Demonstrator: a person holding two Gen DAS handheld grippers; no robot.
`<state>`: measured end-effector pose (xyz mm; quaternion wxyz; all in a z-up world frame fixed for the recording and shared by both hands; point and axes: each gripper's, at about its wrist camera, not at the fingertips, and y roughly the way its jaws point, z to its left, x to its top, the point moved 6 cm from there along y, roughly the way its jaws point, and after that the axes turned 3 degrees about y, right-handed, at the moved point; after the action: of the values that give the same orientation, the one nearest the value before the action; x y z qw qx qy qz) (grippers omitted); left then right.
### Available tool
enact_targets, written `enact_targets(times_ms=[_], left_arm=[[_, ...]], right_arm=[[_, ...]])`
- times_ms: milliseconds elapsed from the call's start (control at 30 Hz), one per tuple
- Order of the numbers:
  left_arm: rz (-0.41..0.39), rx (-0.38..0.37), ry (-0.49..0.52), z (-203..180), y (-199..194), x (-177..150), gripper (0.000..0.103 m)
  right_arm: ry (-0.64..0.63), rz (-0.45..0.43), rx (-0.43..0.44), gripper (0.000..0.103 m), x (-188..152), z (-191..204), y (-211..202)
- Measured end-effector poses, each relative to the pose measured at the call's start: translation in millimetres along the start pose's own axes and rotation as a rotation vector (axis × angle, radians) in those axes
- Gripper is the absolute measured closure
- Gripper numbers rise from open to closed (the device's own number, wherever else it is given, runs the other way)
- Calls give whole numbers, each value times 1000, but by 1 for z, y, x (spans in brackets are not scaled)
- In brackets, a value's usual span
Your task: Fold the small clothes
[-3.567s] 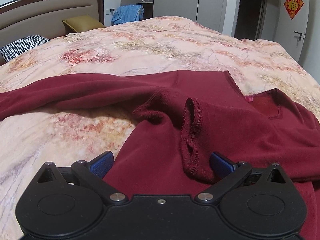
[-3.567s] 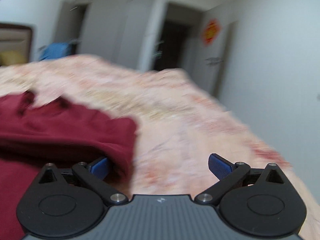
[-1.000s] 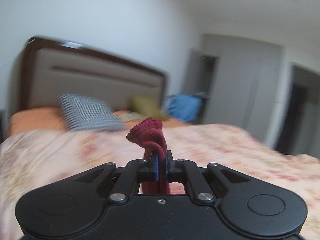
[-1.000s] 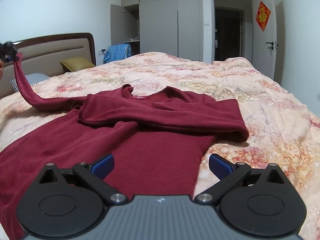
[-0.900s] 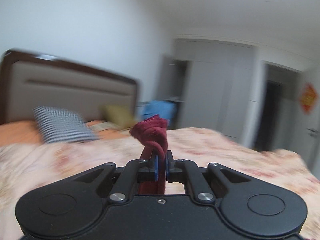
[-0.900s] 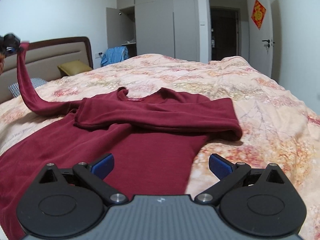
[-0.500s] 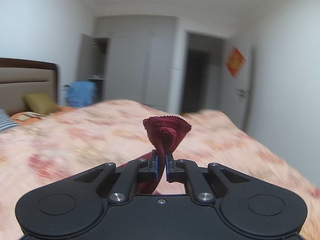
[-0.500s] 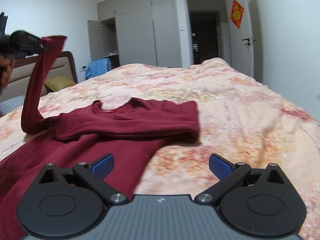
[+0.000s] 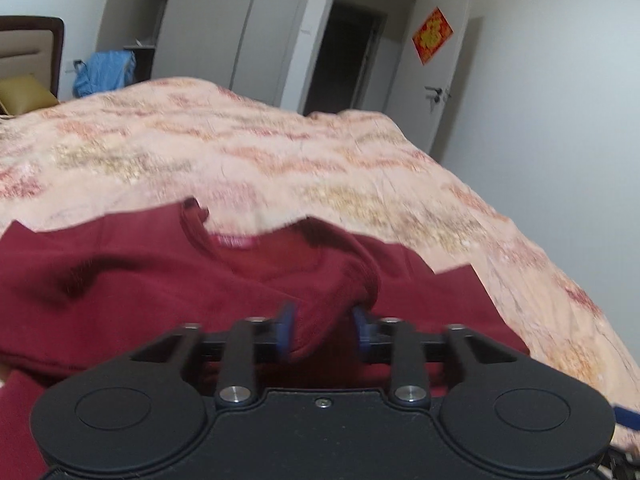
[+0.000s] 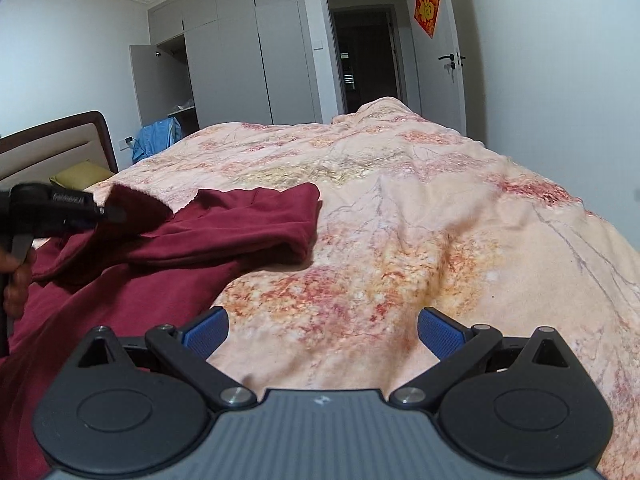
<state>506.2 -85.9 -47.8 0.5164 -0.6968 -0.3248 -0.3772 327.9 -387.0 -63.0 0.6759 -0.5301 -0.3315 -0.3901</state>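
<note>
A dark red sweater point(image 9: 120, 280) lies face up on the bed, neckline away from me, with its right sleeve folded across the chest point(image 10: 240, 232). My left gripper point(image 9: 323, 322) is low over the chest, just below the collar. Its jaws are opening, and the cuff of the left sleeve point(image 9: 320, 312) lies loosely between the blue pads. From the right wrist view the left gripper point(image 10: 116, 214) comes in at the far left, held by a hand point(image 10: 16, 280), with the cuff point(image 10: 136, 204) at its tip. My right gripper point(image 10: 322, 332) is open over bare bedspread, nothing between its fingers.
The floral peach bedspread point(image 10: 440, 220) stretches to the right of the sweater and beyond it. A headboard point(image 10: 52, 148), a yellow pillow point(image 10: 80, 174) and a blue garment point(image 10: 156, 136) are at the far left. Wardrobe doors point(image 10: 240, 60) and a doorway point(image 10: 364, 52) stand behind, with a wall close on the right.
The left gripper swung from high near the headboard down and to the right over the sweater's chest, carrying the sleeve, and its jaws have parted. The right gripper drifted right, off the sweater.
</note>
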Motion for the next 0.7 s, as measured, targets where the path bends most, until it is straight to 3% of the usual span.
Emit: enact_targets(times_ms=[100, 200, 300, 367, 500, 700], left_arm=[[12, -2, -2, 2, -13, 0, 21], [32, -15, -18, 12, -28, 6, 13], [47, 36, -35, 33, -51, 15, 1], [45, 93, -19, 52, -68, 19, 1], [53, 281, 44, 98, -94, 13, 1], [121, 450, 46, 167, -103, -18, 1]], right_arm=[[14, 2, 17, 0, 4, 2, 6], [30, 6, 55, 0, 11, 10, 14], [54, 33, 135, 0, 20, 26, 25], [73, 46, 215, 0, 28, 42, 34], [68, 59, 348, 1, 48, 81, 63], [30, 137, 409, 20, 66, 135, 124]])
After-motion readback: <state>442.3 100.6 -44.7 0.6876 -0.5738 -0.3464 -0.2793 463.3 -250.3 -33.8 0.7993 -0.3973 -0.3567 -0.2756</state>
